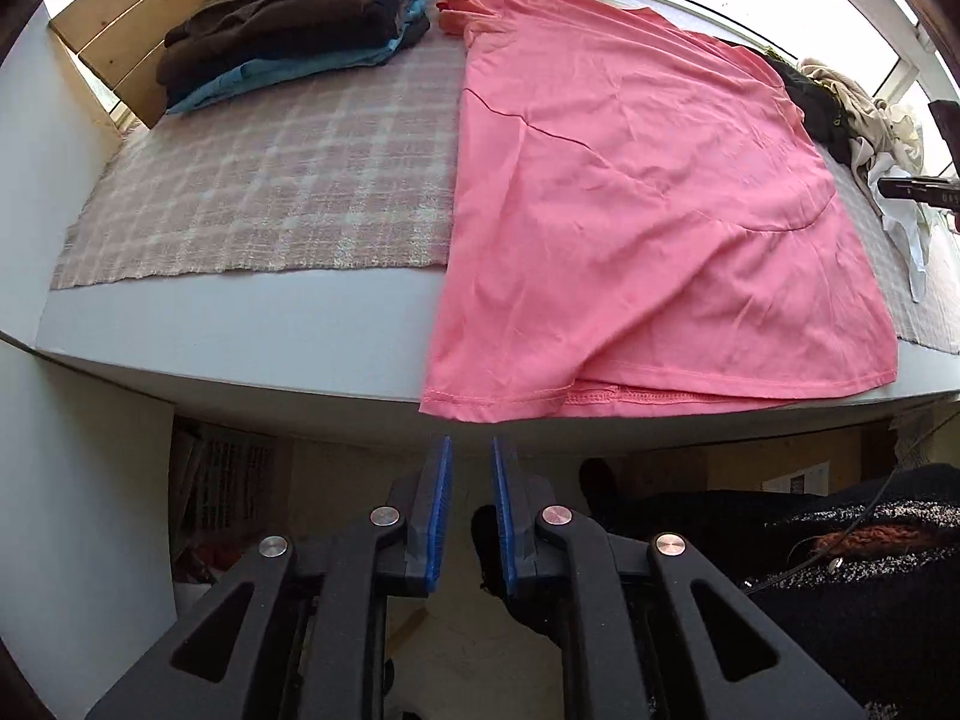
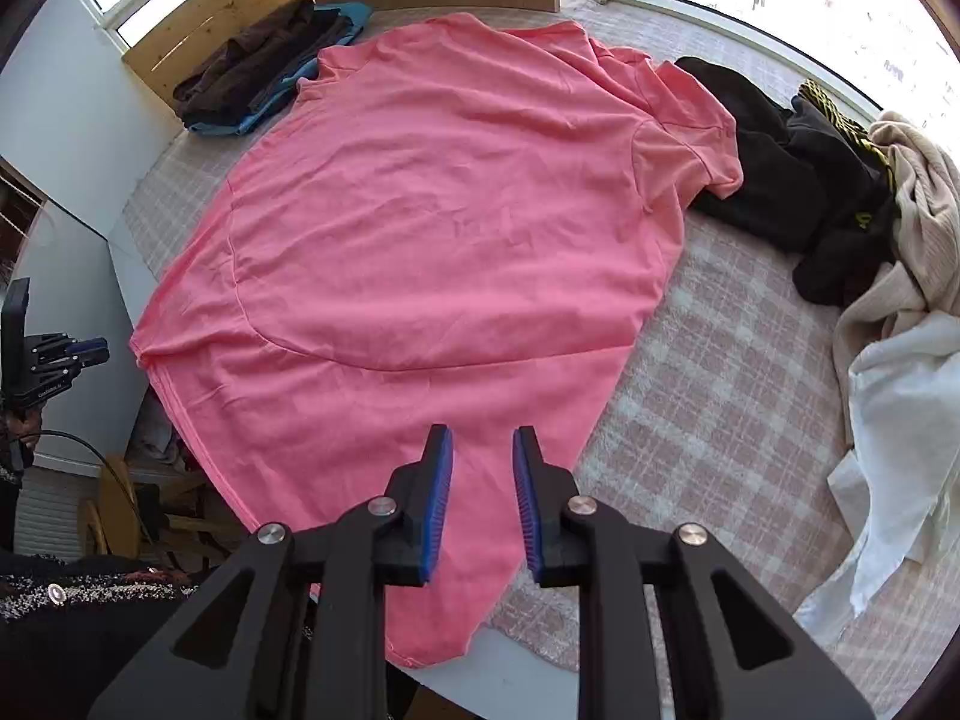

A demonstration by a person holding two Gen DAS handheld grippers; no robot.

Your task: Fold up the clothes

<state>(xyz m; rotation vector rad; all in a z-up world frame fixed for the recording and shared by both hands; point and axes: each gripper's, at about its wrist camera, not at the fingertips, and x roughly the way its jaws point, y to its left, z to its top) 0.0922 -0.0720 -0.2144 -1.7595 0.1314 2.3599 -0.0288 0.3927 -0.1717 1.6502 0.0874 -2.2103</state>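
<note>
pink shirt (image 2: pixel 420 228) spread flat, no legible writing

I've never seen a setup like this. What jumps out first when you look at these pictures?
A big pink T-shirt lies spread flat across the middle of the table, its hem hanging over the near edge. A neat stack of folded dark clothes sits at the far left corner, and a jumbled heap of unfolded clothes waits on the right. Both black claws, left claw and right claw, are slightly open and empty.
</note>
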